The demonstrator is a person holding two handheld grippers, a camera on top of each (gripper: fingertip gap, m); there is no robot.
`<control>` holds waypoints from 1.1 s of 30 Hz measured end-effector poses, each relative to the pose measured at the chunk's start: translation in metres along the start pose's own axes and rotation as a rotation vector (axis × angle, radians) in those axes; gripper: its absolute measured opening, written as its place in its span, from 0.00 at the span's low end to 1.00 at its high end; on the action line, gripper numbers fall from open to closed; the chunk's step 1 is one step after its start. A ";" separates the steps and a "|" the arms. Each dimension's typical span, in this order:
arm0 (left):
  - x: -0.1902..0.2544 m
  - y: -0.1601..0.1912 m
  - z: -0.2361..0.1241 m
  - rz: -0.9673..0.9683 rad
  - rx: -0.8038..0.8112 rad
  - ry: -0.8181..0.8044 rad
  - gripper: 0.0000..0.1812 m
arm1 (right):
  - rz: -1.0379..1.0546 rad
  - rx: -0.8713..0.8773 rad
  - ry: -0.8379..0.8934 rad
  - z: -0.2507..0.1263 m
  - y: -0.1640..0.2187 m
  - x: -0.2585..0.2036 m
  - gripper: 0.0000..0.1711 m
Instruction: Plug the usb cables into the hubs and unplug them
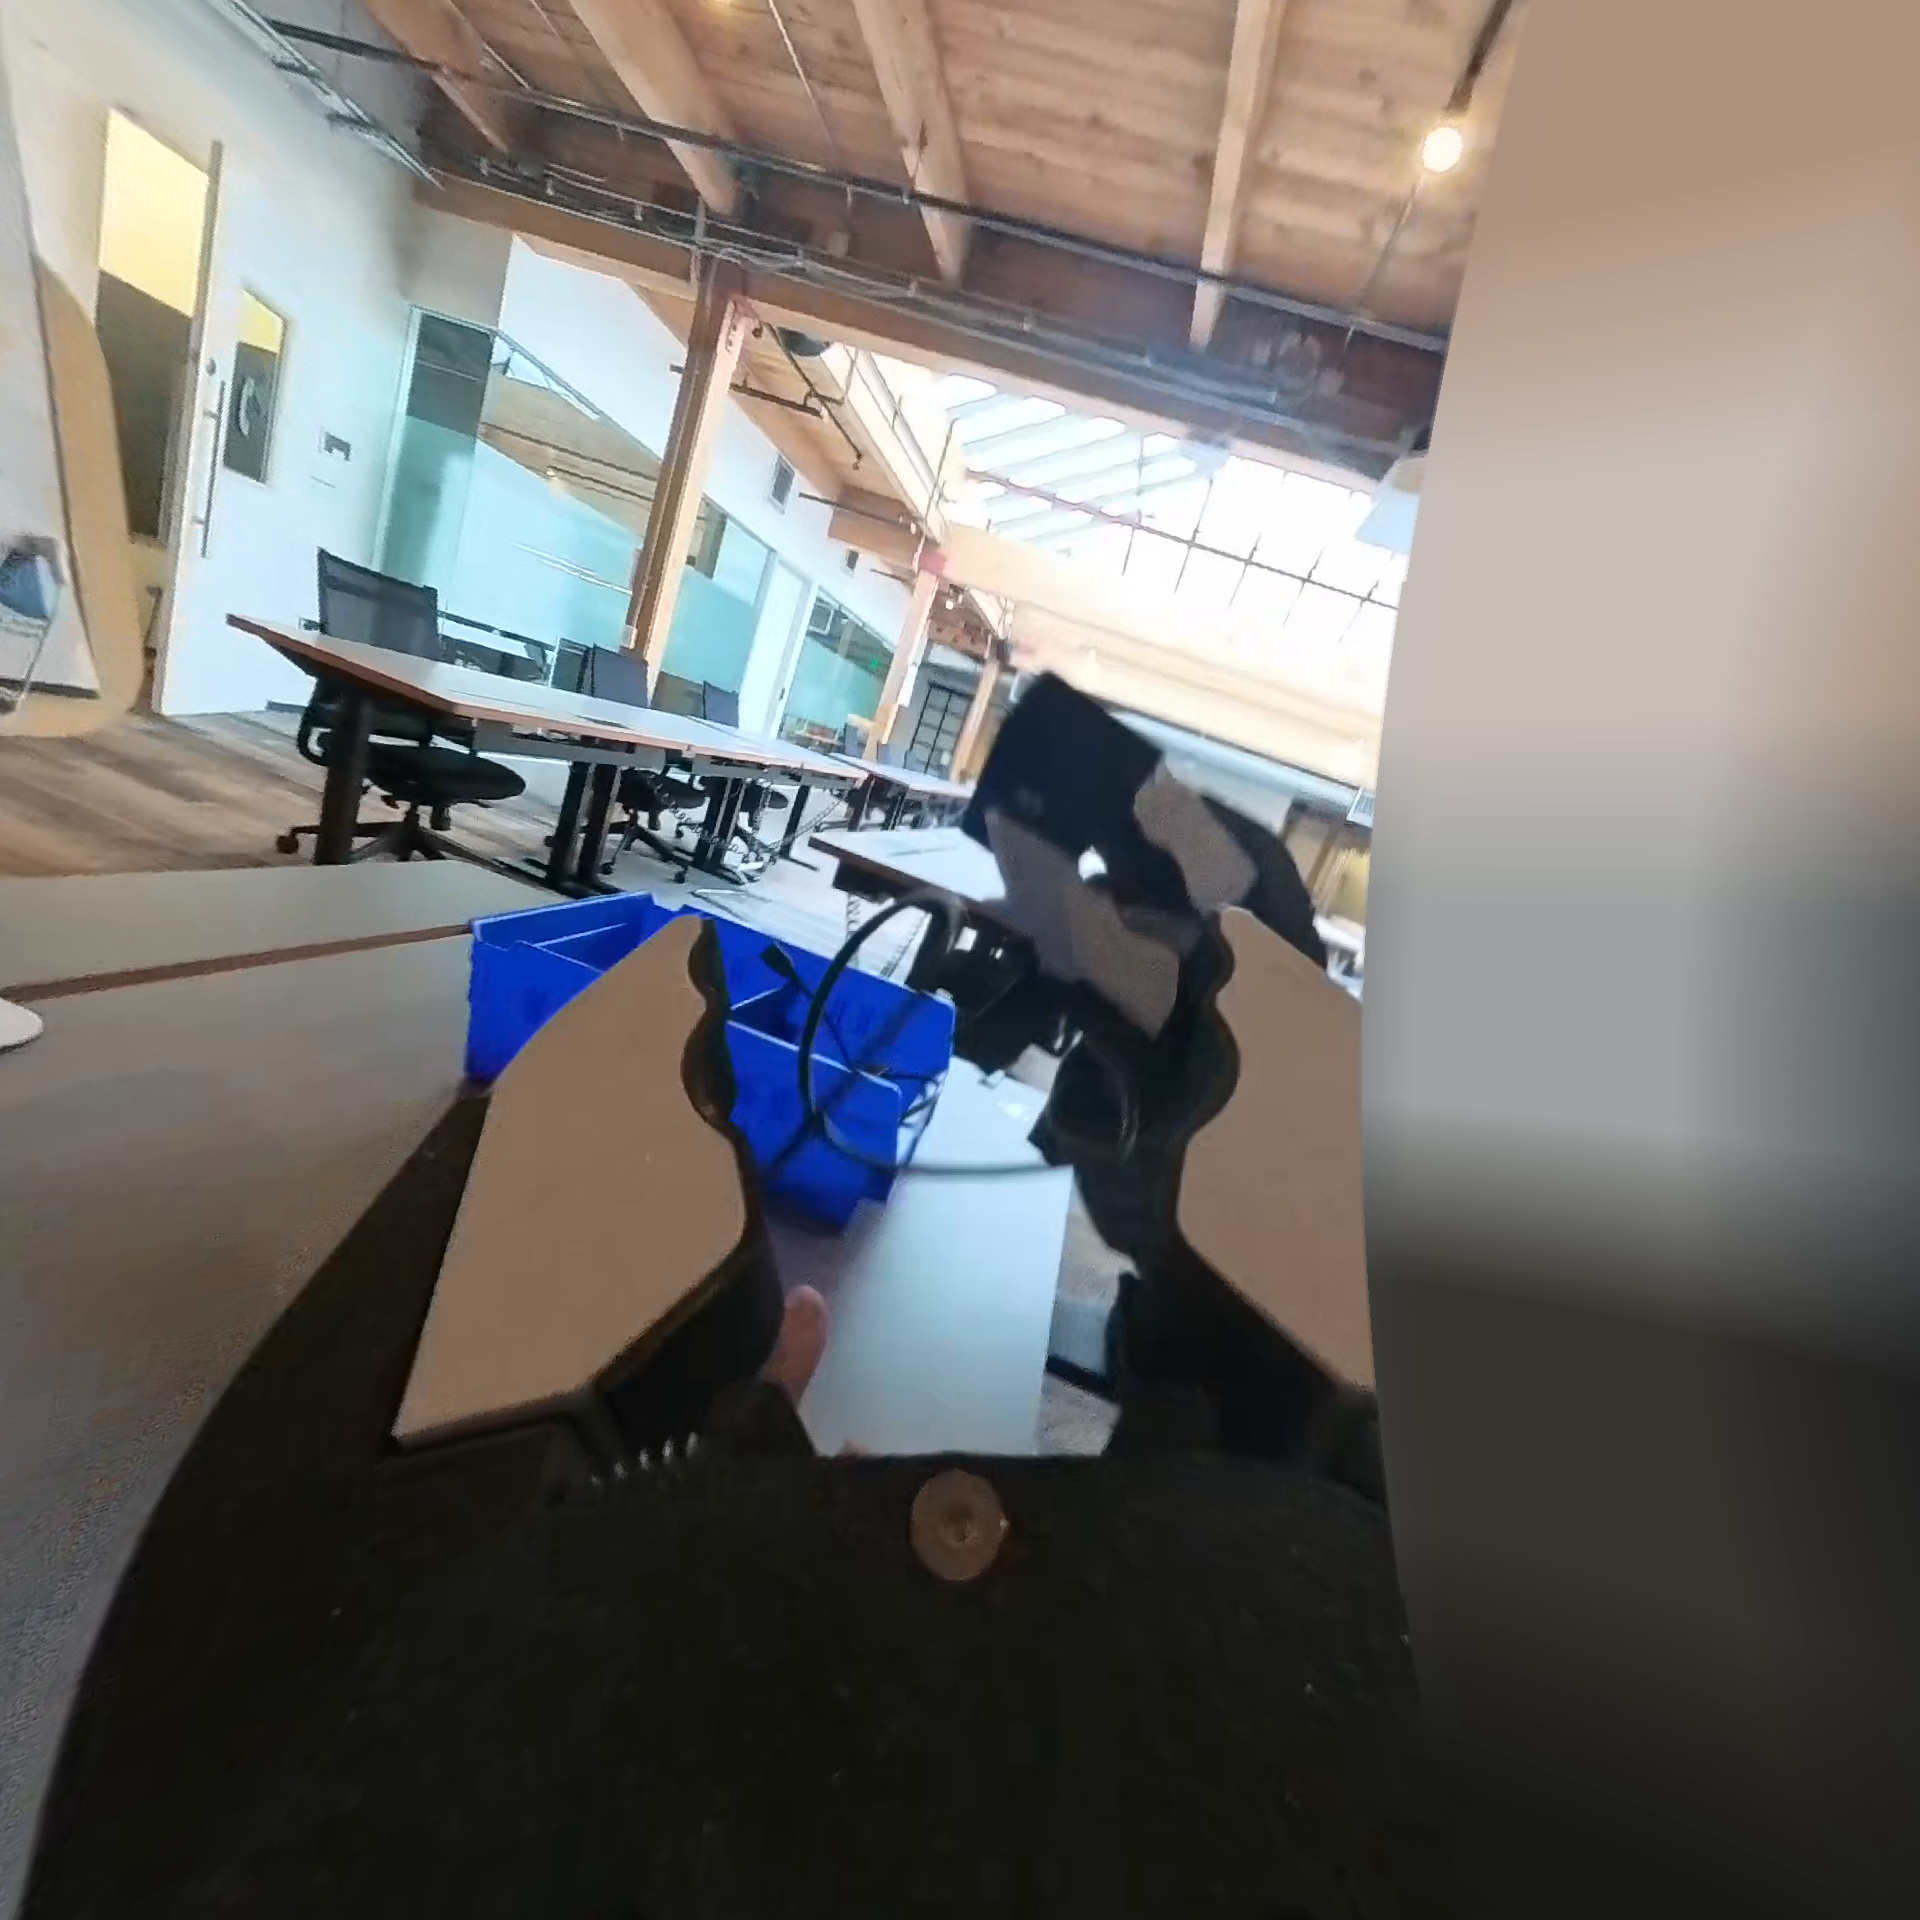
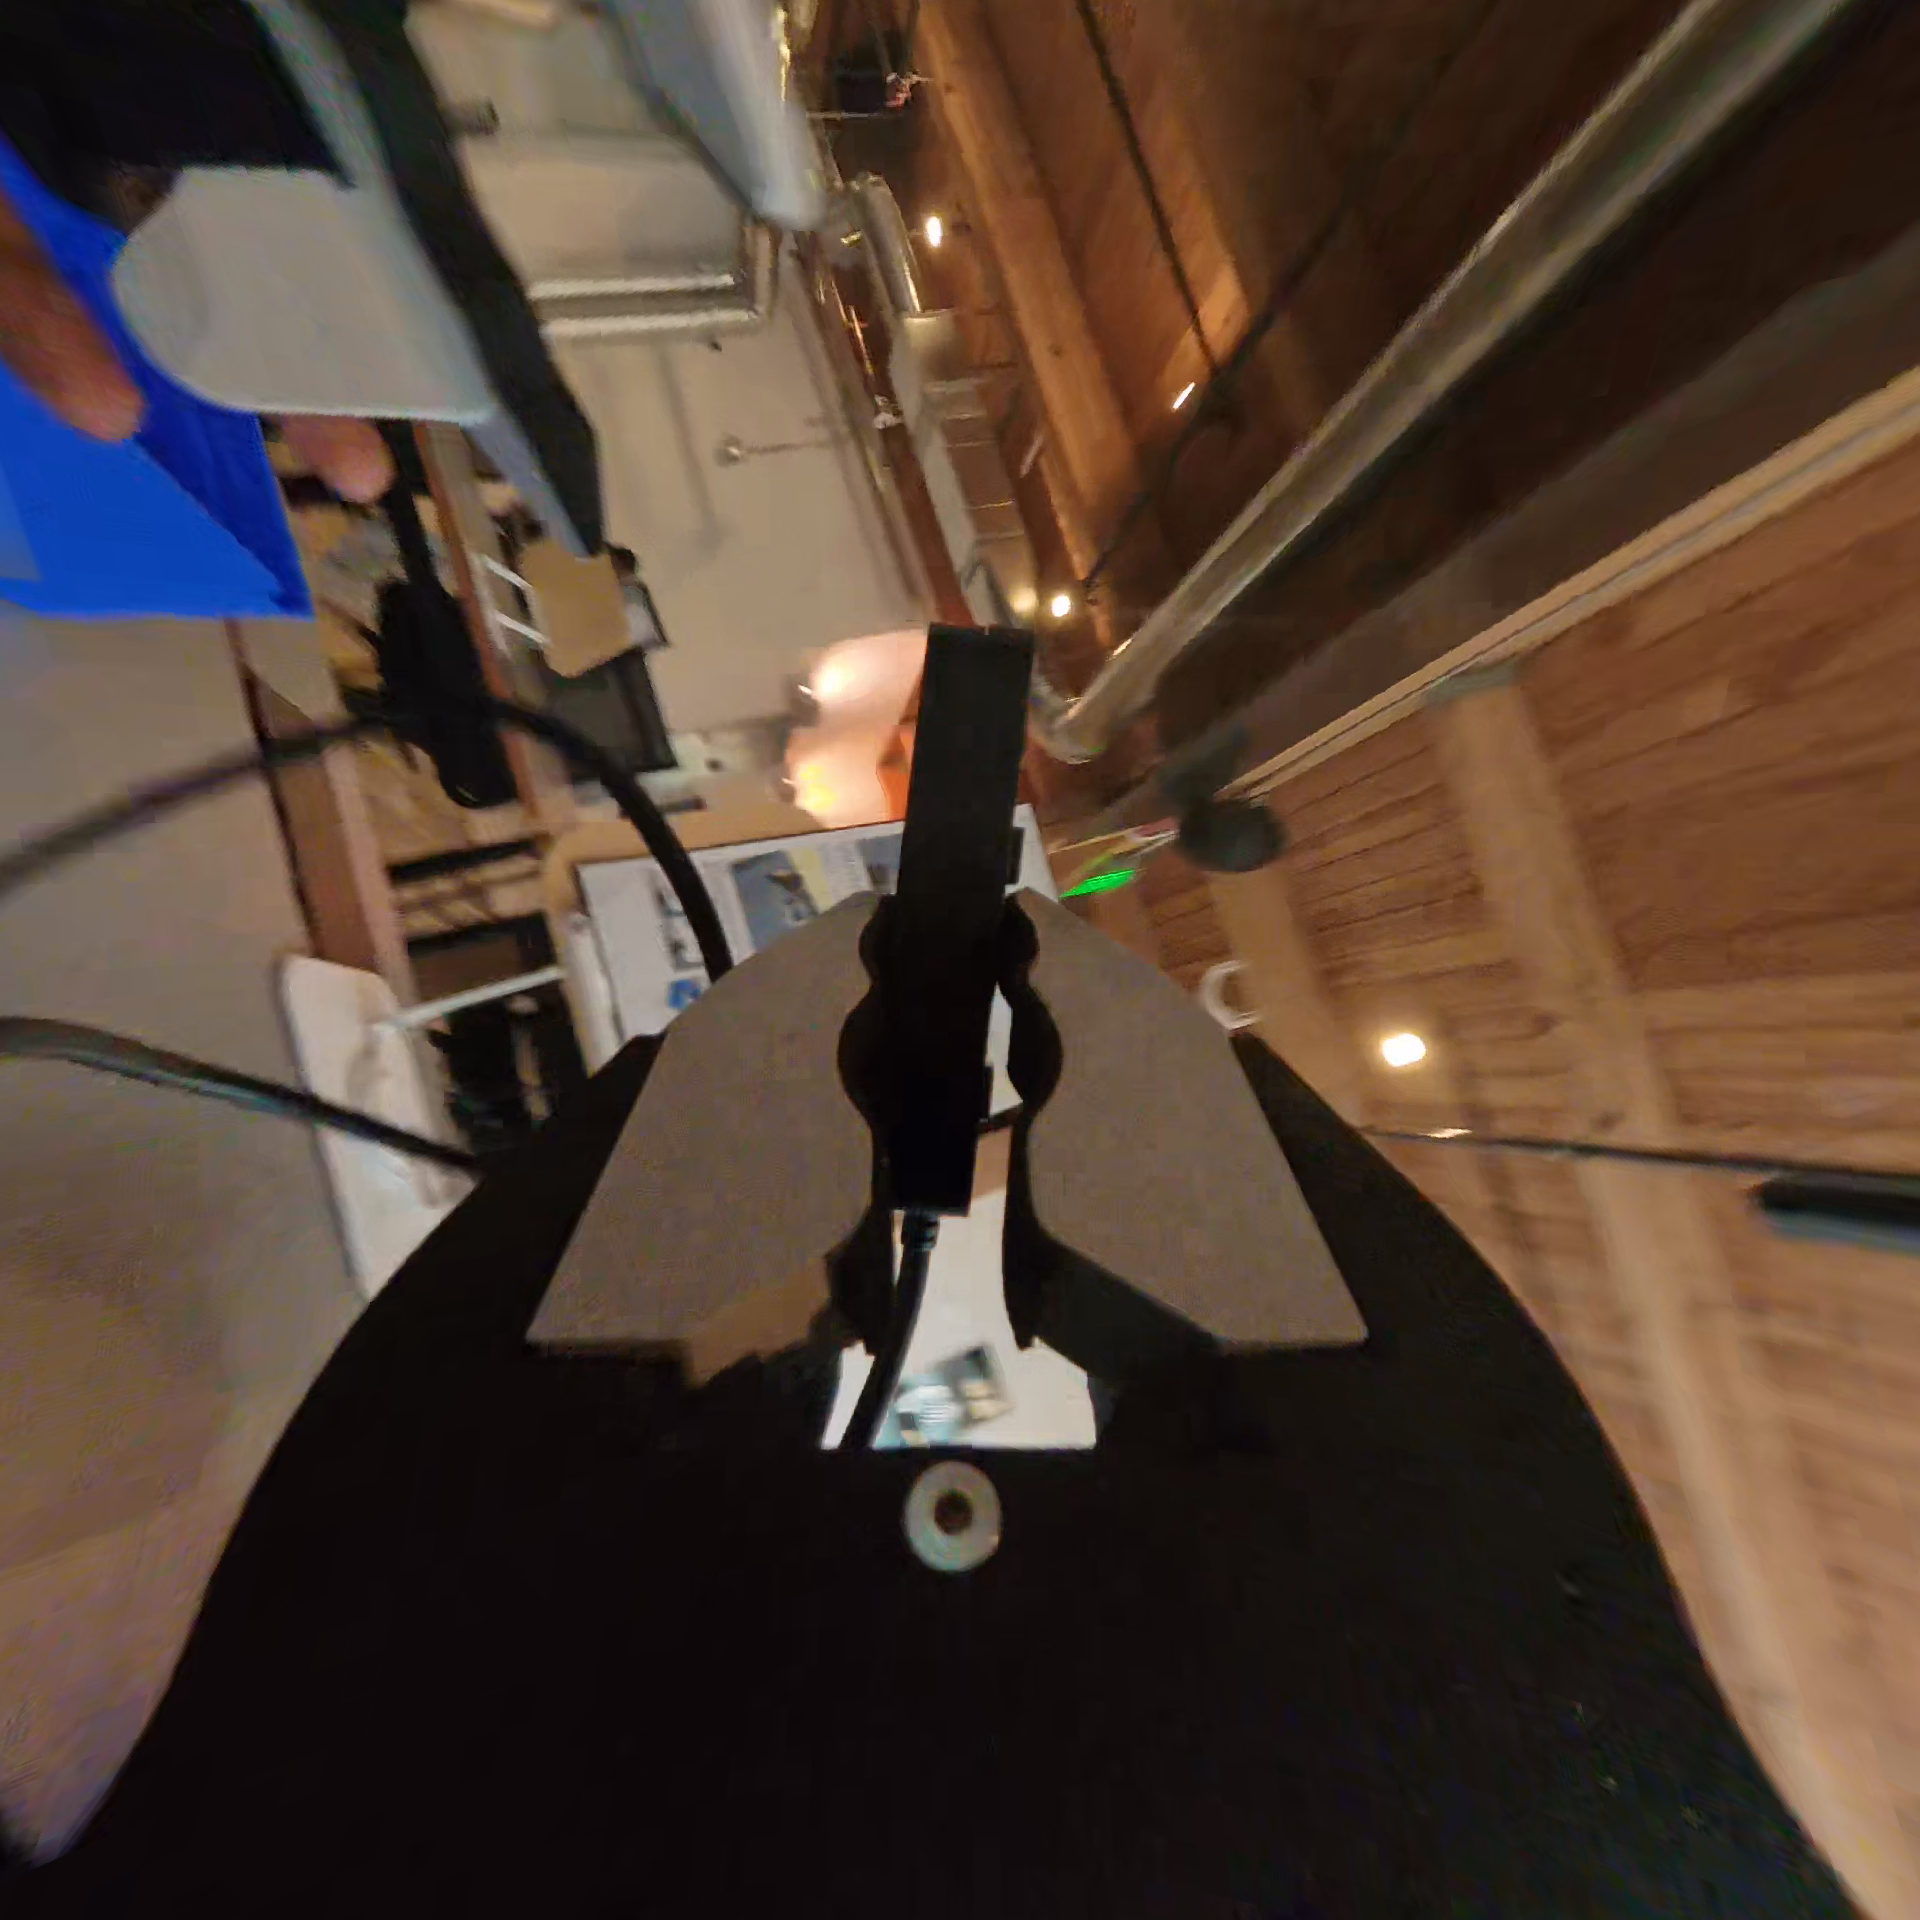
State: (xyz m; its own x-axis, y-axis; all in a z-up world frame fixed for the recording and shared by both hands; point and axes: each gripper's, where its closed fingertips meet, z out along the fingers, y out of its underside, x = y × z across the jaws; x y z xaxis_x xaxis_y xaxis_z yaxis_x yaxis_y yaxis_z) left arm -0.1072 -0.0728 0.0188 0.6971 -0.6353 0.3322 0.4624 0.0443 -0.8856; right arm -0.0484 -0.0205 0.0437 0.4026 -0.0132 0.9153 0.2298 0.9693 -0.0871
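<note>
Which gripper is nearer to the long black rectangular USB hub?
Right. The right gripper is shut on the long black rectangular USB hub, clamping its lower half. The left gripper is open and empty, short of the hub, which shows ahead, held by the other gripper.

Open office — desks (image 1: pixel 540 707); swivel chairs (image 1: pixel 416 758)

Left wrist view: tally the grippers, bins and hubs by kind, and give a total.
Grippers: 2, the left gripper and the right gripper
Blue bin: 1
Black hub: 1
Total: 4
</note>
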 end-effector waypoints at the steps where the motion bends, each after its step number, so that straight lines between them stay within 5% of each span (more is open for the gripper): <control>1: -0.002 -0.003 0.000 -0.034 0.020 -0.010 0.48 | -0.079 0.000 0.019 0.000 -0.007 -0.007 0.10; 6: -0.009 -0.001 0.006 -0.095 0.028 -0.085 0.45 | -0.364 -0.008 0.098 0.004 -0.024 -0.027 0.10; 12: -0.003 0.021 0.021 -0.039 -0.075 -0.094 0.40 | -0.473 -0.005 0.137 0.003 -0.028 -0.037 0.10; 17: 0.006 0.027 0.025 -0.018 -0.082 -0.038 0.15 | -0.535 0.000 0.182 0.002 -0.033 -0.039 0.11; 20: 0.011 0.024 0.022 0.019 -0.075 -0.003 0.12 | -0.515 0.048 0.179 0.001 -0.038 -0.041 0.15; 26: 0.005 0.017 0.006 0.046 -0.078 0.030 0.09 | -0.129 0.241 -0.094 -0.016 -0.044 -0.054 0.19; 33: 0.010 0.025 -0.004 0.124 -0.174 0.068 0.09 | 0.699 0.293 -0.504 -0.024 -0.038 -0.050 0.19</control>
State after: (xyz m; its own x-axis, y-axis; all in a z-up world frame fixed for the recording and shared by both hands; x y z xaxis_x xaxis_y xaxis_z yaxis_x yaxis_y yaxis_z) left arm -0.0916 -0.0812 -0.0015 0.7015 -0.6840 0.2003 0.2700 -0.0051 -0.9629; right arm -0.0562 -0.0625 -0.0083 -0.0856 0.6429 0.7612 -0.1835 0.7407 -0.6462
